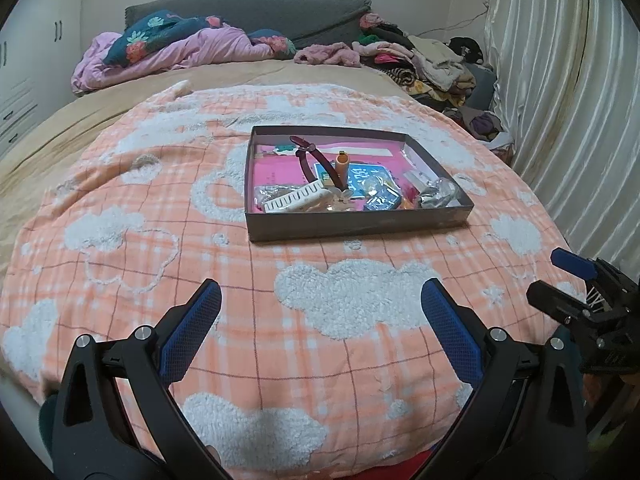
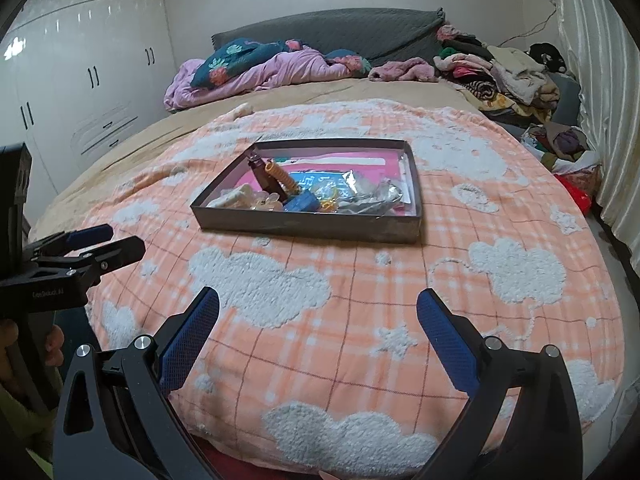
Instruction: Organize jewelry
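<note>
Nearest us, our left tongs (image 1: 320, 320) and right tongs (image 2: 318, 328) both gape wide and hold nothing, hovering over the peach cloud blanket (image 1: 340, 360) on the bed. Farther on sits the shallow grey box (image 1: 360, 226), the jewelry (image 1: 356, 190) heaped inside it with a maroon watch (image 1: 310, 160). This fits either sorting ahead or everything already gathered, so we cannot name a next move.
</note>
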The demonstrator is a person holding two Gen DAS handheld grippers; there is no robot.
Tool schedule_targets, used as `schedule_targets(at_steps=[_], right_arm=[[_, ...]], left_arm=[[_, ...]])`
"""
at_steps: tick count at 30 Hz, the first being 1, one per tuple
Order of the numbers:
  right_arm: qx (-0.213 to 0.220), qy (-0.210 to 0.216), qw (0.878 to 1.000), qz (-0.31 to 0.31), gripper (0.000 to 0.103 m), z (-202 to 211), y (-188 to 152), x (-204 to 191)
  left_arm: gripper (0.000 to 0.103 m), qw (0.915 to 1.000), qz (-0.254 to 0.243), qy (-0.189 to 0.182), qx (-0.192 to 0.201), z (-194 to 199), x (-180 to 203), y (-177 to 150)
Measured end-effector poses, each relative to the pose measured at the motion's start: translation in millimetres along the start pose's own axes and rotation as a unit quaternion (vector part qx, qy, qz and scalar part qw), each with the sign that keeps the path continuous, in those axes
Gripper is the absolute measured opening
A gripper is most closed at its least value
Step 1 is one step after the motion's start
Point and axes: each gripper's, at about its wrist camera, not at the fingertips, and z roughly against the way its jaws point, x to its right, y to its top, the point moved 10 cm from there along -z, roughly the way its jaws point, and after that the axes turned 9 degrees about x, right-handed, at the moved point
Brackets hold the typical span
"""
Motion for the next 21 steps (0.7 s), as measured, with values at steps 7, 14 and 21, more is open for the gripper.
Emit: schedule_targets(at_steps=[7,14,21], right_arm=[[0.008,-0.001,1.0,0.001,0.099,4.0,3.9,-0.8],[0.015,-0.008,1.0,-0.002,0.099,8.1,6.6,4.0],[0.017,-0.008,1.0,-0.003,0.099,9.7,8.0,5.2]], left_arm=[[0.093,1.0,-0.005,0.0,0.003,3.2,2.4,1.2],[0.094,1.0,-0.005,0.002,0.005,4.0,2.9,2.6],[0.094,1.0,-0.006,0.004,0.005,5.8,2.6,3.4]])
